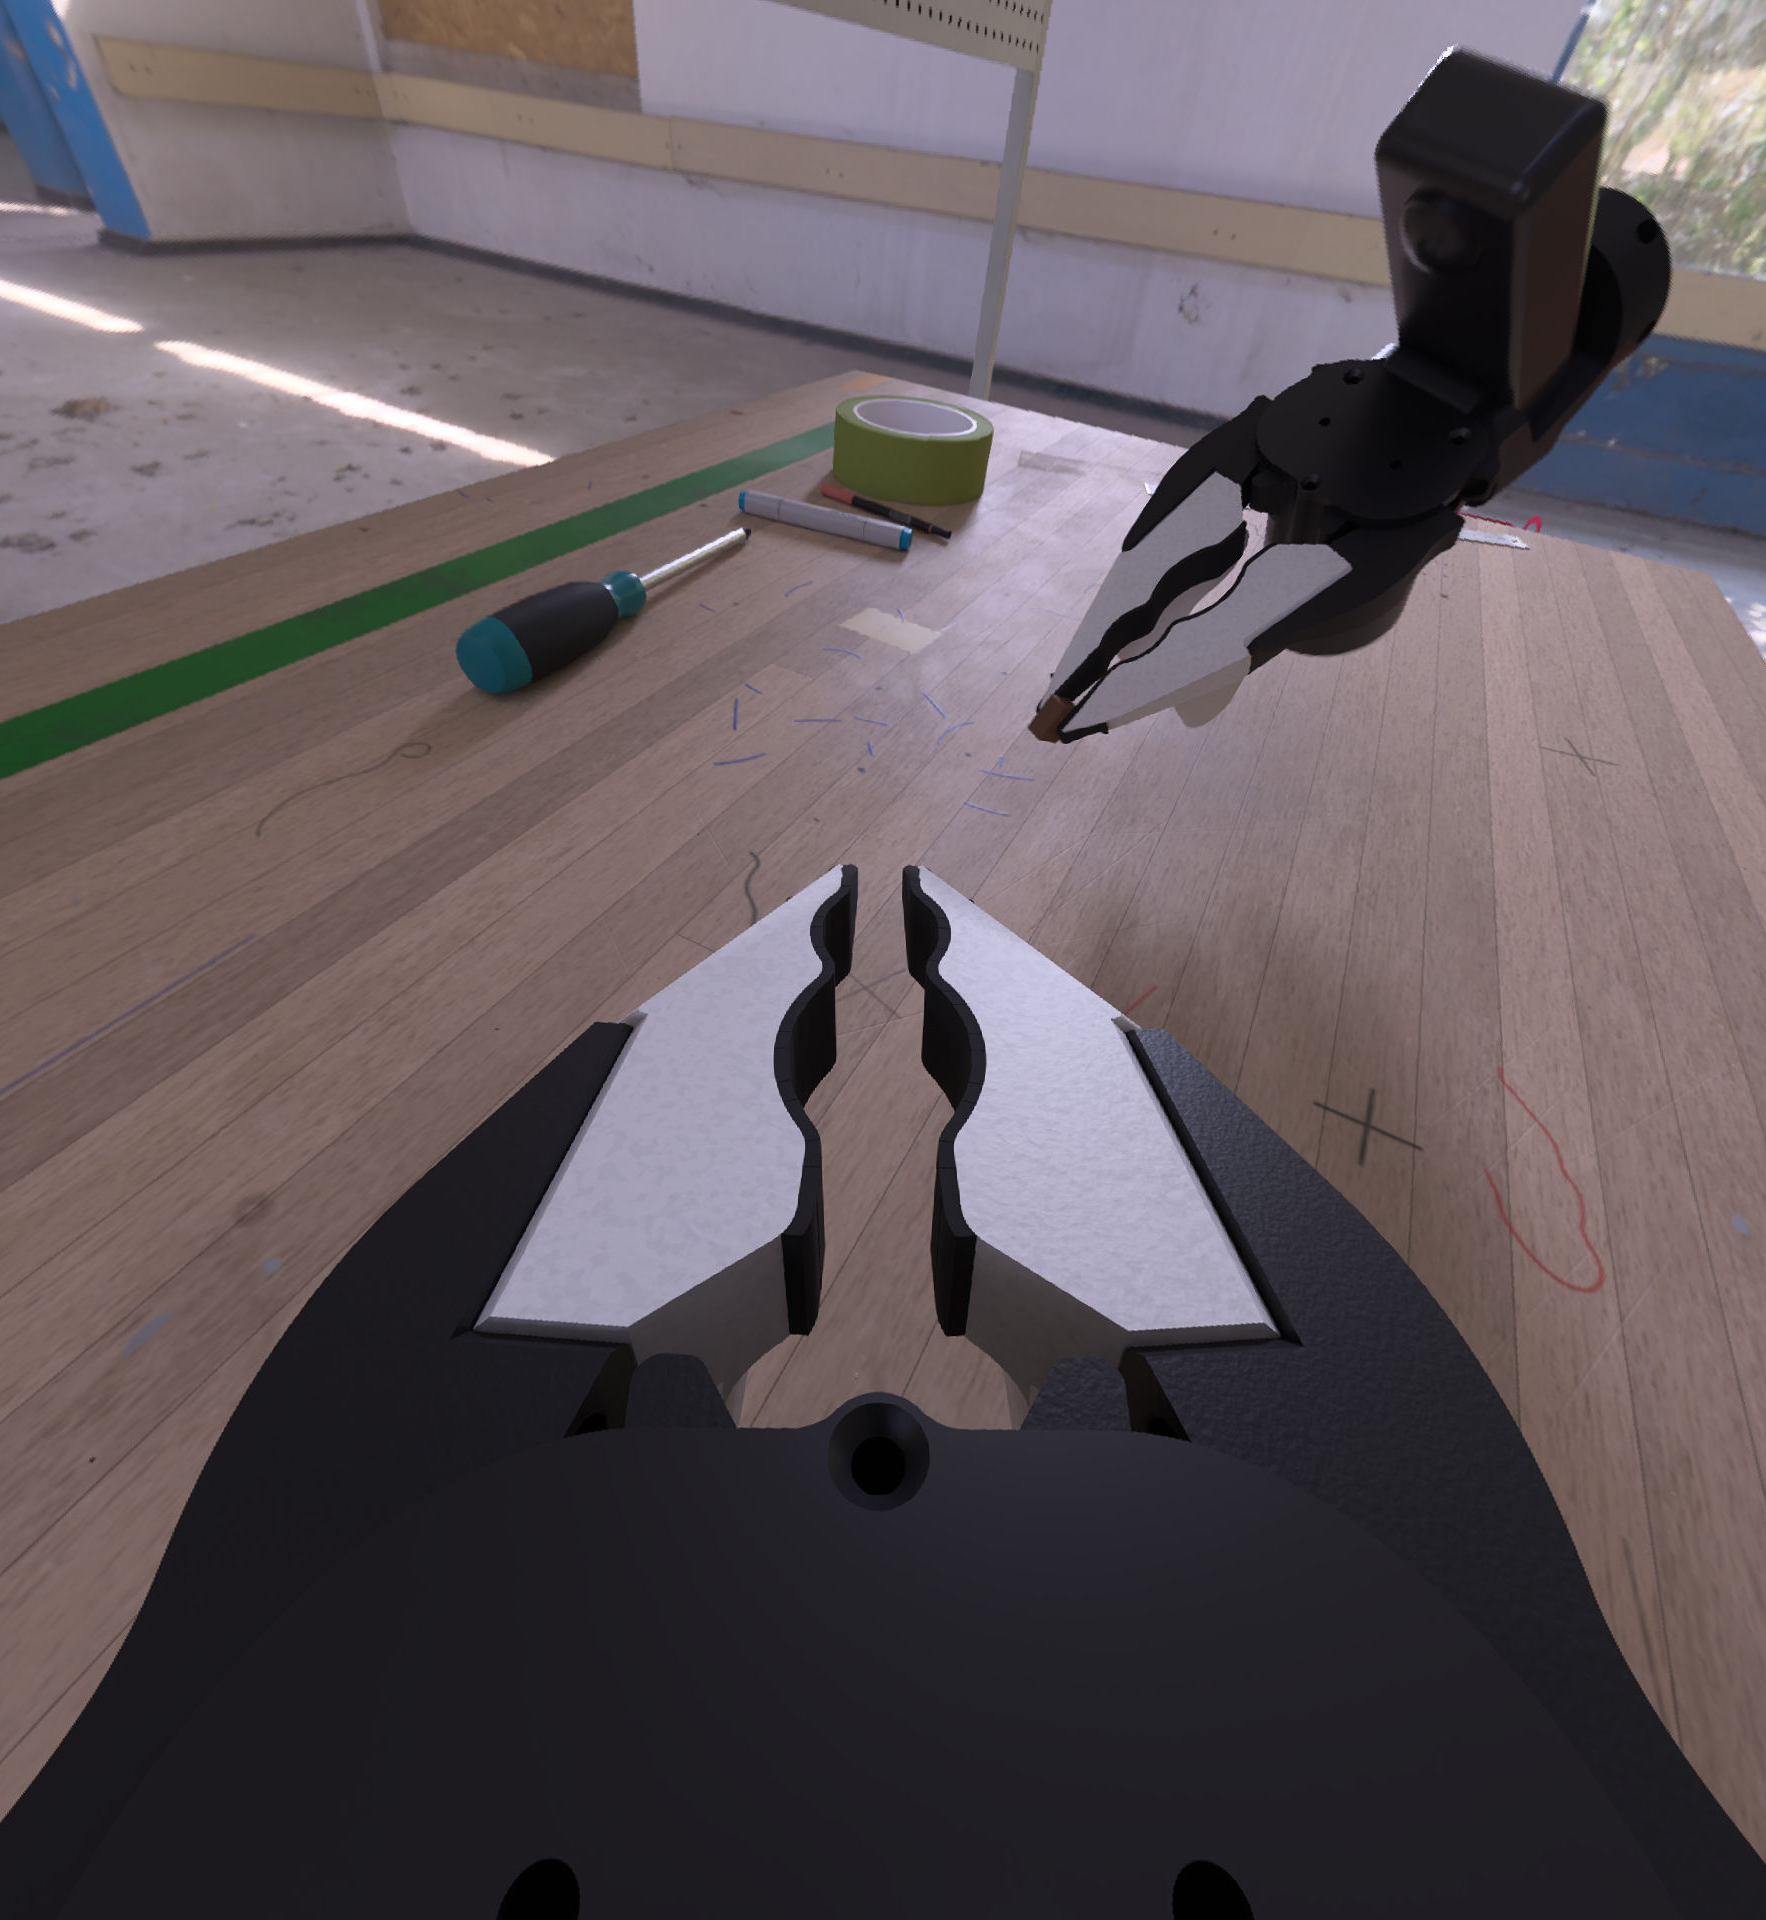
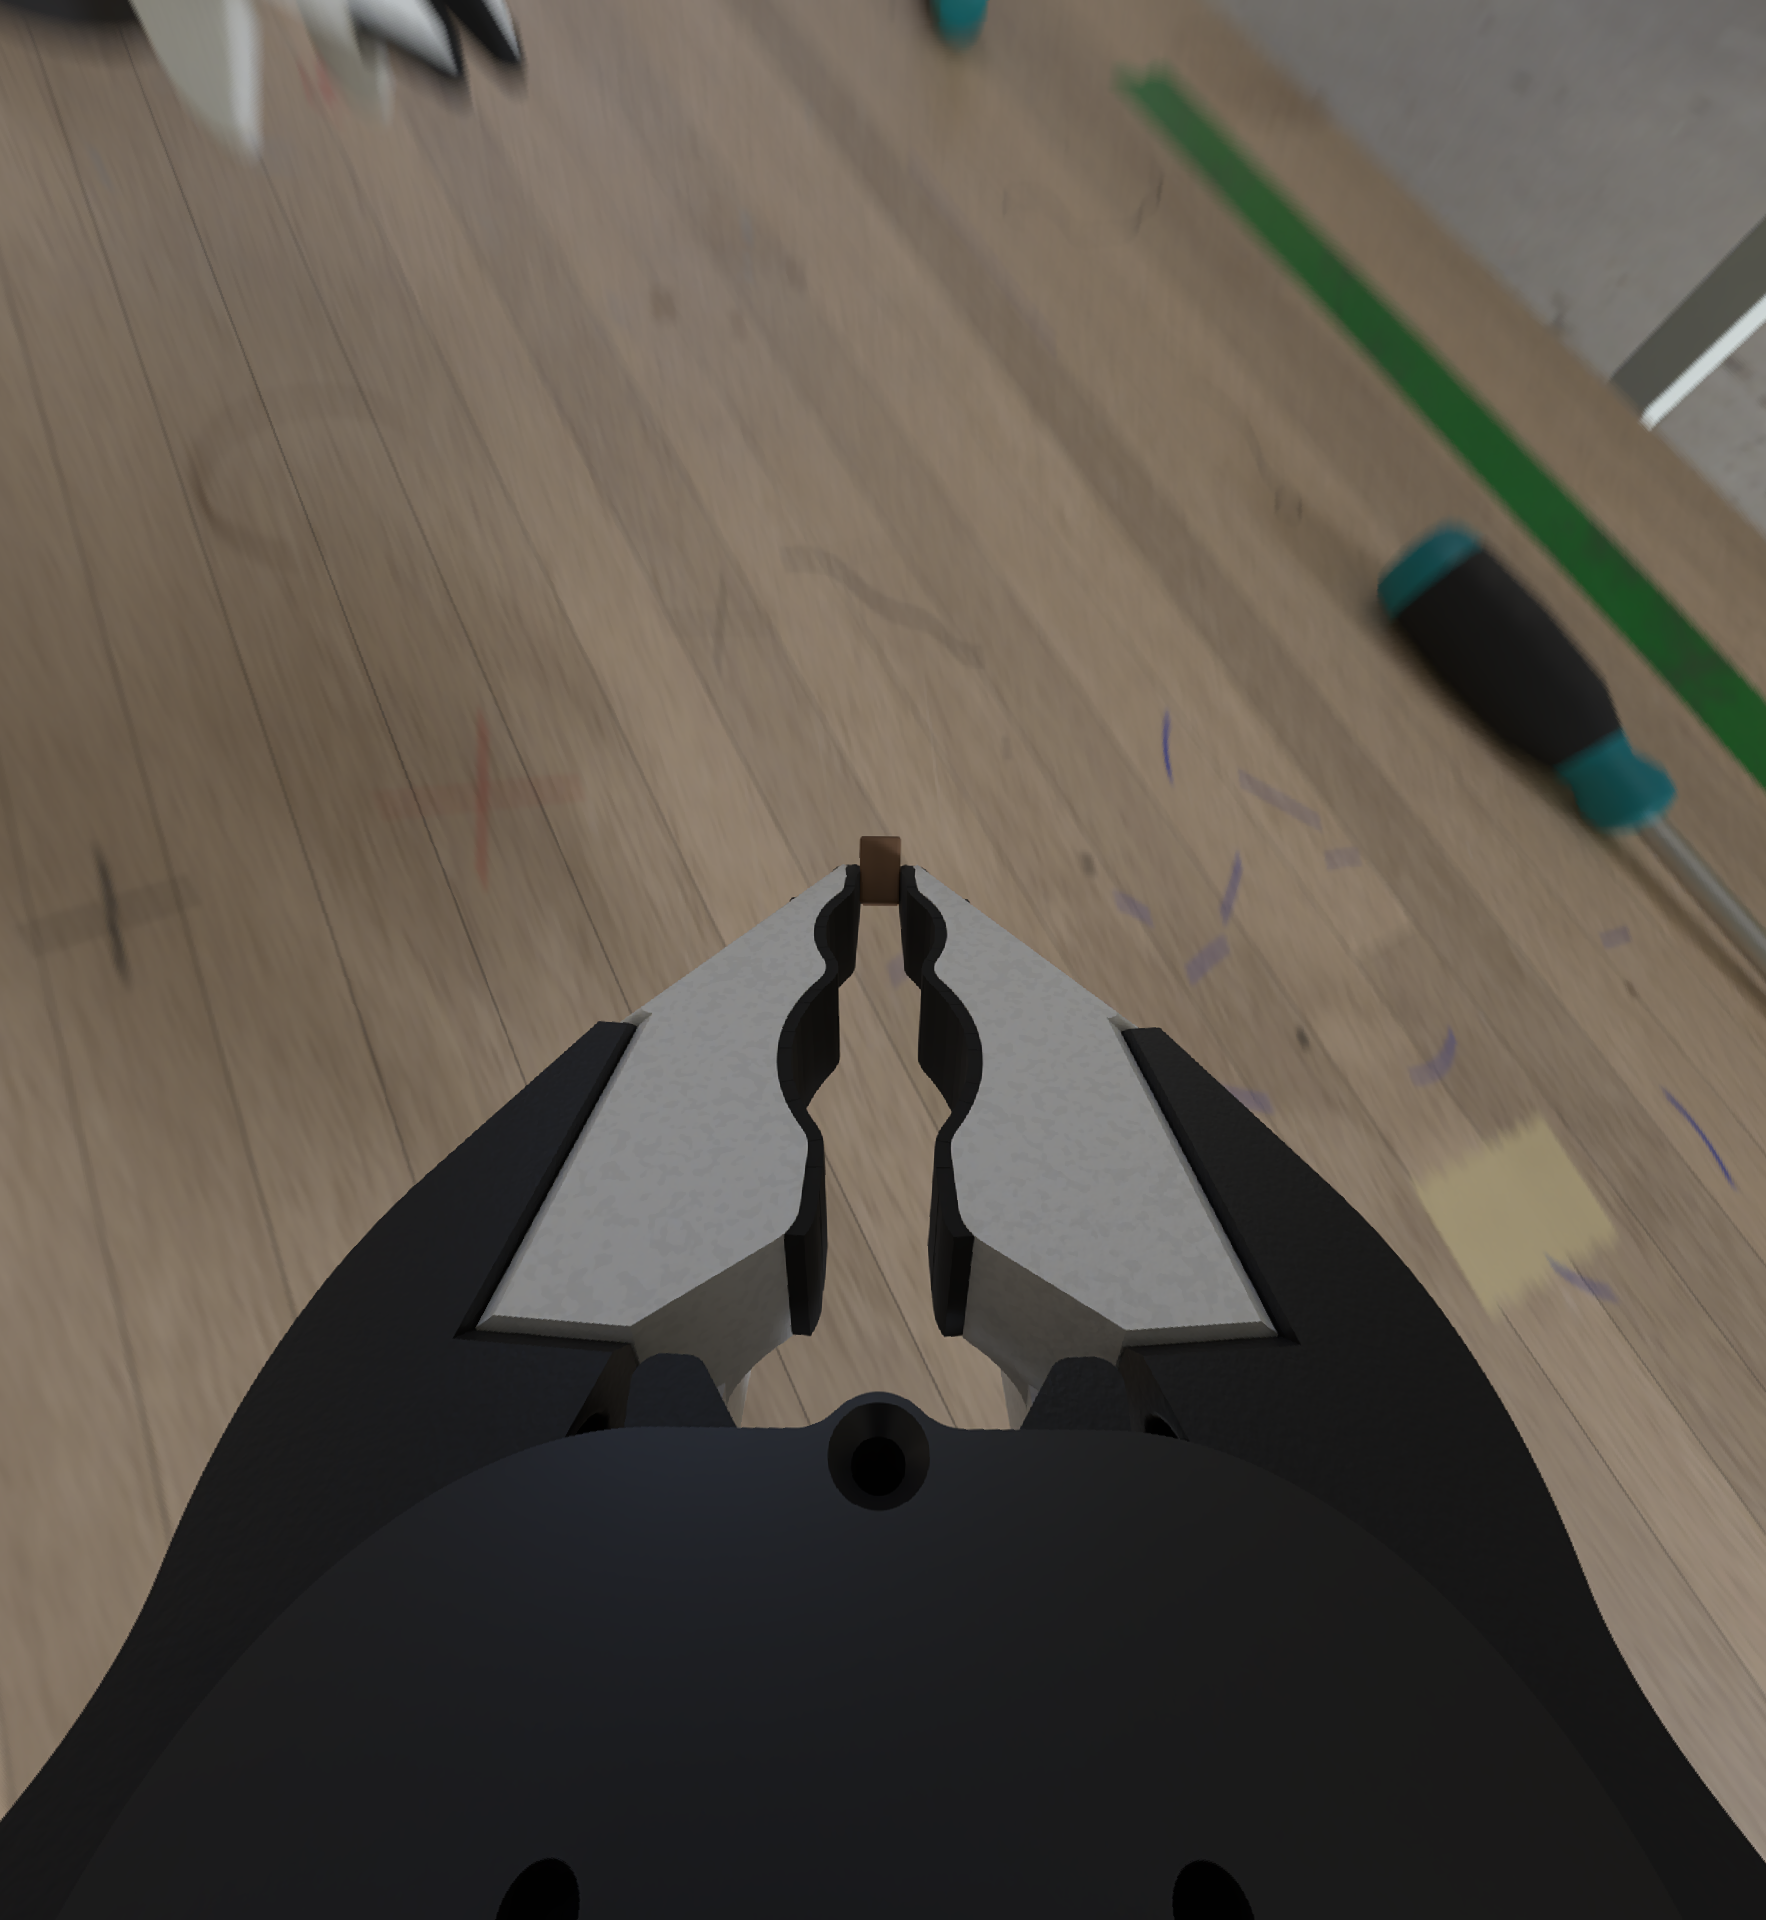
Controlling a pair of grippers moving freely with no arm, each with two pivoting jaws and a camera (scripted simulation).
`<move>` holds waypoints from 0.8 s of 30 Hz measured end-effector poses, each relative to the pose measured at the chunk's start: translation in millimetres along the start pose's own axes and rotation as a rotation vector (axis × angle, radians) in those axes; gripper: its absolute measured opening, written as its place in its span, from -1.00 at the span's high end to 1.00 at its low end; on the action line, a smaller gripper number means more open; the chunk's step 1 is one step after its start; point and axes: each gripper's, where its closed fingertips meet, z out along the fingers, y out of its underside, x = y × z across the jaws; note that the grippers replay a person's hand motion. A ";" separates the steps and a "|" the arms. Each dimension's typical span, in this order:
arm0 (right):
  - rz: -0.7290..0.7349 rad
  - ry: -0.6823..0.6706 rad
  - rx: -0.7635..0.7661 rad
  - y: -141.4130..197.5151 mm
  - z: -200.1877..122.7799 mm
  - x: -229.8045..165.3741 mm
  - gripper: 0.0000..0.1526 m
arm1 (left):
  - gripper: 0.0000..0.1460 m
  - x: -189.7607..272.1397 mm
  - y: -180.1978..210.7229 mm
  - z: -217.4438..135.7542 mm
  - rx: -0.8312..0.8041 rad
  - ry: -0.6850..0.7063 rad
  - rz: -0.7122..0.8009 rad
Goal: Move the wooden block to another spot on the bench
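Observation:
The wooden block (image 2: pixel 879 864) is a tiny brown cube pinched between the tips of my right gripper (image 2: pixel 879 888), which is shut on it. In the left wrist view the right gripper (image 1: pixel 1066 722) hangs tilted above the middle of the wooden bench (image 1: pixel 339 1039), with the block (image 1: pixel 1045 719) at its tips, clear of the surface. My left gripper (image 1: pixel 879 873) is over the near part of the bench, its jaws drawn together with only a narrow gap and nothing between them. Its fingers (image 2: pixel 224 73) show at the top left of the right wrist view.
A teal and black screwdriver (image 1: pixel 546 623) (image 2: pixel 1513 675) lies by a green tape strip (image 1: pixel 339 634) along the bench's left edge. A green tape roll (image 1: pixel 912 447), a grey marker (image 1: pixel 822 517) and a thin pen (image 1: pixel 884 509) lie at the far end. A white post (image 1: pixel 1004 208) stands behind.

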 end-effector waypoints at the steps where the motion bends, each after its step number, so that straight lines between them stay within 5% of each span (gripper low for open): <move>1: -0.022 -0.008 -0.041 16.9 -5.9 5.4 0.91 | 0.88 0.0 1.5 1.1 -0.009 0.003 -0.003; 6: -0.012 -0.107 -0.121 56.8 -12.1 9.7 0.91 | 0.88 1.4 8.7 6.2 -0.057 -0.013 0.047; 24: 0.013 -0.152 -0.113 67.2 -17.9 12.6 0.91 | 0.88 2.2 12.4 7.6 -0.075 -0.007 0.056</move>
